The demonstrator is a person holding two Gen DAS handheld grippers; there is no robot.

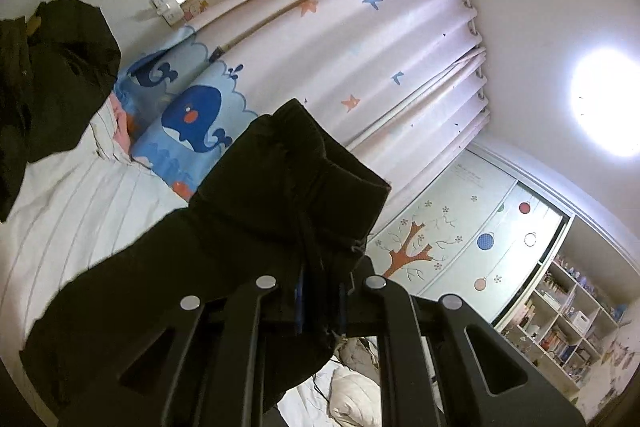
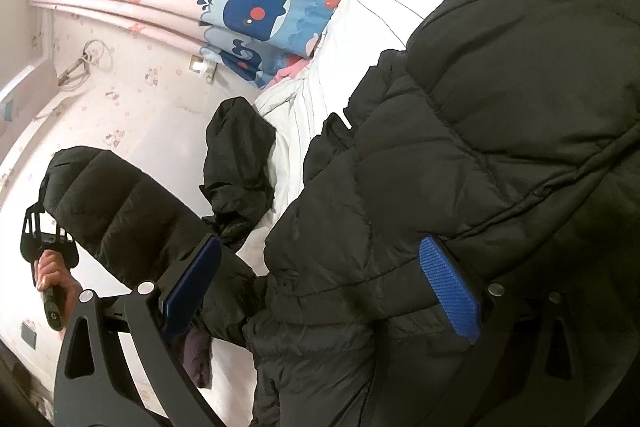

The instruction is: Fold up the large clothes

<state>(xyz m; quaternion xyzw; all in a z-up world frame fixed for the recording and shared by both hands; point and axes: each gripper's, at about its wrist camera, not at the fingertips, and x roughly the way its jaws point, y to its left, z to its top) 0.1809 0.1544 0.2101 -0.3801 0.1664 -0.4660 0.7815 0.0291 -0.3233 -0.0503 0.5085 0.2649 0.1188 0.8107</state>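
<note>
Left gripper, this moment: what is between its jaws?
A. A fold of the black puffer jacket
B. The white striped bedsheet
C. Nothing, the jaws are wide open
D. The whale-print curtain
A. In the left wrist view the left gripper has its jaws shut on dark fabric of the black puffer jacket, lifted above the white bedsheet.
</note>
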